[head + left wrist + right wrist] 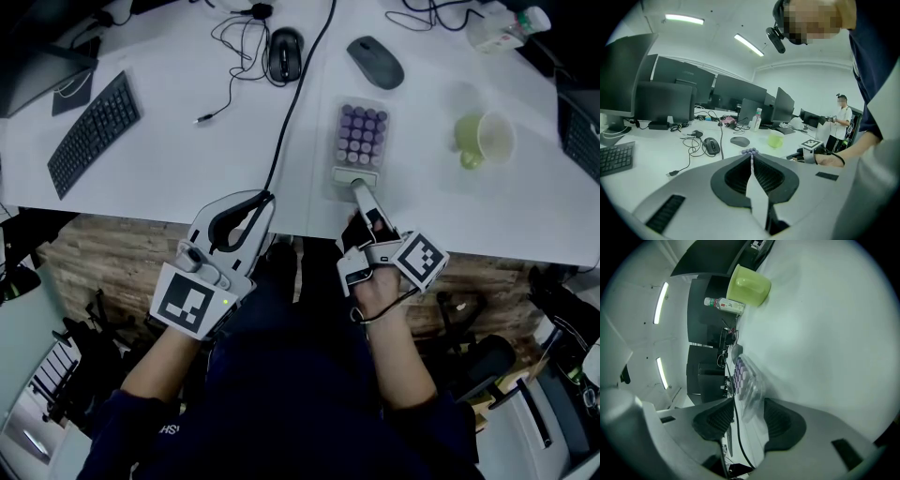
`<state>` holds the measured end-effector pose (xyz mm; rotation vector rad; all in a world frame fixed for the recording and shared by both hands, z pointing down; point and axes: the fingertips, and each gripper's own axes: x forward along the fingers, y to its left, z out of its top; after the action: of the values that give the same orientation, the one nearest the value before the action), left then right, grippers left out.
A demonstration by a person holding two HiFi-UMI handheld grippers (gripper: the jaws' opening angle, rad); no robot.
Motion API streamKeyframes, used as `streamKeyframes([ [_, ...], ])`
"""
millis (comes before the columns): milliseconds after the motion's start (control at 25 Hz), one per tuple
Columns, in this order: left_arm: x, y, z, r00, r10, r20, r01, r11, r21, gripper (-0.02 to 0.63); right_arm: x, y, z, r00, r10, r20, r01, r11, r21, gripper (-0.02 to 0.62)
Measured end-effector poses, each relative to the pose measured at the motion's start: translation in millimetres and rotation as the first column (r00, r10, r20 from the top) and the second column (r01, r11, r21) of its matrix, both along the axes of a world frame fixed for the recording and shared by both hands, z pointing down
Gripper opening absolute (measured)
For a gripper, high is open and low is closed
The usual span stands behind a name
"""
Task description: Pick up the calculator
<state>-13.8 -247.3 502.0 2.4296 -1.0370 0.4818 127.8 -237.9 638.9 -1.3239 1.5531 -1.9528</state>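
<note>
The person's dark-sleeved forearms reach forward over a wood-pattern floor [103, 246], each hand carrying a grey gripper with a square-marker cube.

The left gripper [265, 199] hovers at the near edge of the white table [450, 211]. Its jaws are pressed together with nothing between them, as the left gripper view shows [751, 155].

The right gripper [358, 184] is rolled onto its side and points slightly down at the table. Its jaws stand spread, one on each side of the near end of the clear plastic calculator with round purple buttons [361, 136]. In the right gripper view [747, 401] that clear end [746, 383] sits between the two ribbed black pads, close to them, but neither visibly presses on it. The calculator lies flat on the table, its near end close to the table edge and its length running away from the person.

A thin black cable [291, 112] runs past the calculator's left side, from the table edge towards the far end. To the calculator's right, apart from it, is a pale green cup [487, 139].

Further back lie a flat grey mouse [375, 61] and a black wired mouse [285, 53], and well to the left a black keyboard [94, 131]. A row of dark monitors [736, 91] lines the far side.
</note>
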Motion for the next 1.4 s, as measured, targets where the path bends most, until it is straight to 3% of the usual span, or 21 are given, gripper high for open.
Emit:
streamKeyframes([
  [1400,2,5,3,1.0,-0.005,0.02,0.005,1.0,-0.001,0.041,13,2,8,0.968,0.211,0.137,-0.198,0.975,-0.1,0.087],
])
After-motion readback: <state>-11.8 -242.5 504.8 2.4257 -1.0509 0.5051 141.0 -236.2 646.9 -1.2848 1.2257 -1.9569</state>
